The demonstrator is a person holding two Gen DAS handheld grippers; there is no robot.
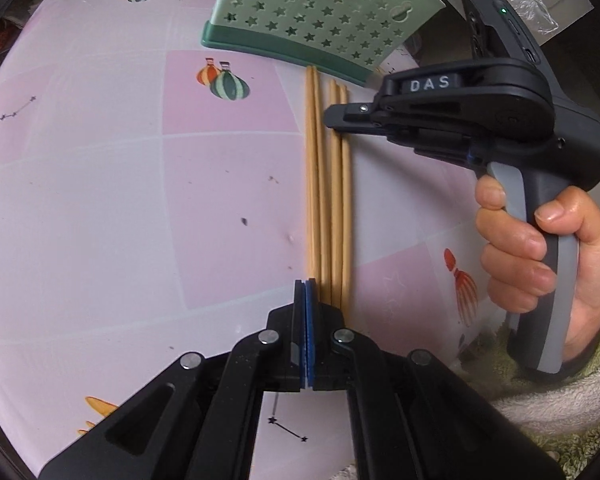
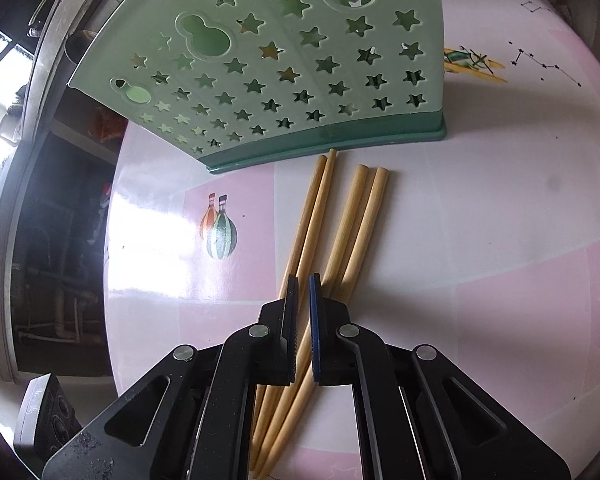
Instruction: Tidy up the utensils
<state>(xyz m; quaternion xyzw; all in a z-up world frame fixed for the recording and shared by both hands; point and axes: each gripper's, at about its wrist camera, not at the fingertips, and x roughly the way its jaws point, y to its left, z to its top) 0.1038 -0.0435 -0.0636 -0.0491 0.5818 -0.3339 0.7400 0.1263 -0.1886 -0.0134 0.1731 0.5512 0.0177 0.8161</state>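
Note:
Several wooden chopsticks (image 1: 320,200) lie side by side on the pink patterned table, their far ends near a green star-cut utensil holder (image 1: 312,12). My left gripper (image 1: 305,282) is shut and empty, its tips just left of the chopsticks' near ends. A hand holds my right gripper (image 1: 332,120) from the right, tips down on the chopsticks. In the right wrist view the right gripper (image 2: 303,280) stands with its jaws nearly together, and one of the chopsticks (image 2: 340,220) runs through the narrow gap between them. The holder (image 2: 280,80) lies just beyond.
A person's hand (image 1: 540,240) in a fuzzy green sleeve (image 1: 560,400) fills the right side. The table edge (image 2: 112,240) drops off at the left of the right wrist view, with dark shelving beyond. A plastic bag (image 1: 532,4) sits behind the holder.

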